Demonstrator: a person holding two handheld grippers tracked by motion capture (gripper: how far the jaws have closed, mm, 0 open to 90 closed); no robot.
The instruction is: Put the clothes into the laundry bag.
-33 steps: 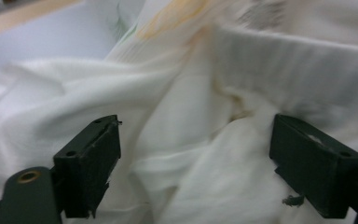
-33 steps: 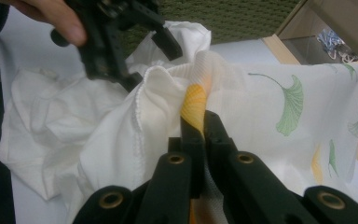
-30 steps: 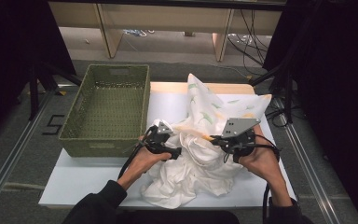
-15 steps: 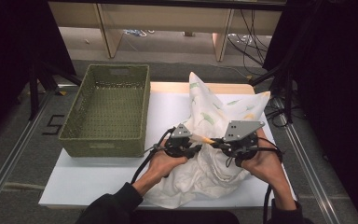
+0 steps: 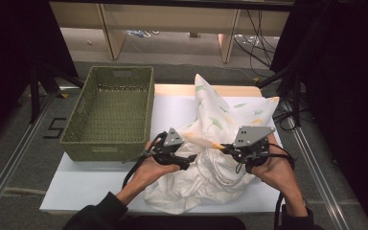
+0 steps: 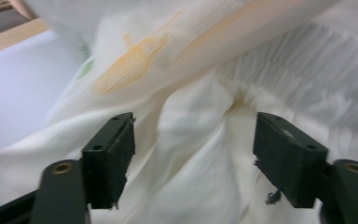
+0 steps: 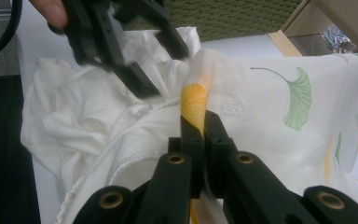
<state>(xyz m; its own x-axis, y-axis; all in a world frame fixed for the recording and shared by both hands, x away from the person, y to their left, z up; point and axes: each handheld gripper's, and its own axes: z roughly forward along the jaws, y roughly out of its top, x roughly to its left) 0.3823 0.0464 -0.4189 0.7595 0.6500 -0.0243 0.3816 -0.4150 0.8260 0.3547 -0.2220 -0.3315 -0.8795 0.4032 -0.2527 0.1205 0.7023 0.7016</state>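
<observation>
The white cloth printed with green and orange leaves is lying bunched on the white table, just right of the green woven basket, with its far part spreading flatter towards the table's back edge. The right gripper is pinching a raised fold of the cloth, its jaws pressed together on the fabric, much as it was a second ago. The left gripper is what has changed: a second ago it was sitting out at the cloth's left edge, and now it has come in over the crumpled middle, close to the right one. Its jaws are standing wide apart with loose cloth between them, gripping nothing. The heap is looking more gathered under the hands than before.
</observation>
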